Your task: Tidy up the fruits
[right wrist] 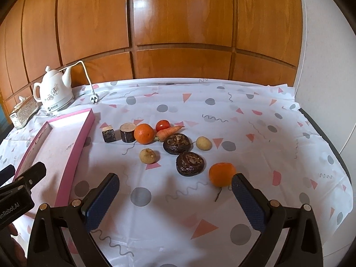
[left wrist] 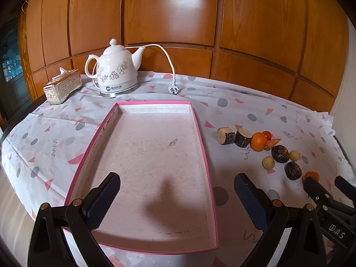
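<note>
Both your grippers have their jaws wide open, empty: left gripper over the pink tray, right gripper near the closest orange; fruit's loose on the worktop.

The left gripper hangs over the near end of a pink-rimmed tray, jaws spread wide with nothing between them. To the tray's right, on the patterned tablecloth, lie an orange, a tomato, a carrot and other pieces. A white kettle and a tissue box stand beyond.
</note>
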`<act>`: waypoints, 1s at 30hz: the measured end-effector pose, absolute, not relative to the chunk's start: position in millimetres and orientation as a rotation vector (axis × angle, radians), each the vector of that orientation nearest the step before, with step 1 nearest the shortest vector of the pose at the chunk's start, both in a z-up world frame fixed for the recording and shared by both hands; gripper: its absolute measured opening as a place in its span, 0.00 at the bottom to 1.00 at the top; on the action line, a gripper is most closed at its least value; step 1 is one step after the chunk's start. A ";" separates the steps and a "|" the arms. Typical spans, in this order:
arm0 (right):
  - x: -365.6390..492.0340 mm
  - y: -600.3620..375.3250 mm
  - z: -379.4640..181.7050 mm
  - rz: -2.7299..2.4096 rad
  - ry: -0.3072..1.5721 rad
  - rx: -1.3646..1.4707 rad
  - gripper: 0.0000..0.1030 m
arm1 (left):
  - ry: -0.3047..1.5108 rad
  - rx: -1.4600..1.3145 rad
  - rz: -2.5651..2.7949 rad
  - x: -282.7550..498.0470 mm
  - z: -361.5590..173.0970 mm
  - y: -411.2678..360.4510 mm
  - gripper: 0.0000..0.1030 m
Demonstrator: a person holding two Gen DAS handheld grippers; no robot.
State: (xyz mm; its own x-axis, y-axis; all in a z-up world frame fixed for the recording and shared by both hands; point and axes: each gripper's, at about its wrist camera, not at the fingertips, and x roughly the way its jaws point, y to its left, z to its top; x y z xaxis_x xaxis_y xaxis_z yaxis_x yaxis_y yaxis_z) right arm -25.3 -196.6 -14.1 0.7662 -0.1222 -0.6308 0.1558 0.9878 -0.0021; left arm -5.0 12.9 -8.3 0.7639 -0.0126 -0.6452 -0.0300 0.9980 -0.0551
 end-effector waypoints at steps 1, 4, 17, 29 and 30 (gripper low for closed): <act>-25.1 -195.9 -14.7 -0.148 0.684 0.050 1.00 | 0.699 -0.063 0.010 -5.2 -7.9 12.8 1.00; -25.2 -195.2 -15.1 -0.144 0.685 0.049 1.00 | 0.694 -0.064 0.014 -5.8 -7.0 12.1 1.00; -26.2 -196.0 -14.8 -0.147 0.679 0.044 0.99 | 0.697 -0.071 0.016 -5.7 -8.1 13.0 1.00; -25.1 -202.0 -14.5 -0.152 0.680 0.057 1.00 | 0.706 -0.074 0.005 -4.2 -9.4 10.9 1.00; -24.8 -204.0 -14.5 -0.155 0.679 0.060 0.99 | 0.706 -0.077 0.001 -4.1 -9.7 10.4 1.00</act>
State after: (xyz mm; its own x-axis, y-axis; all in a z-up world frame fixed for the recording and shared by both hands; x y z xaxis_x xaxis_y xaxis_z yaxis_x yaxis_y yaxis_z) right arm -24.8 -204.0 -14.5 0.7672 -0.1227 -0.6296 0.1619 0.9868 0.0050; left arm -4.1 10.4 -9.7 0.7608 -0.0253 -0.6485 -0.0267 0.9972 -0.0703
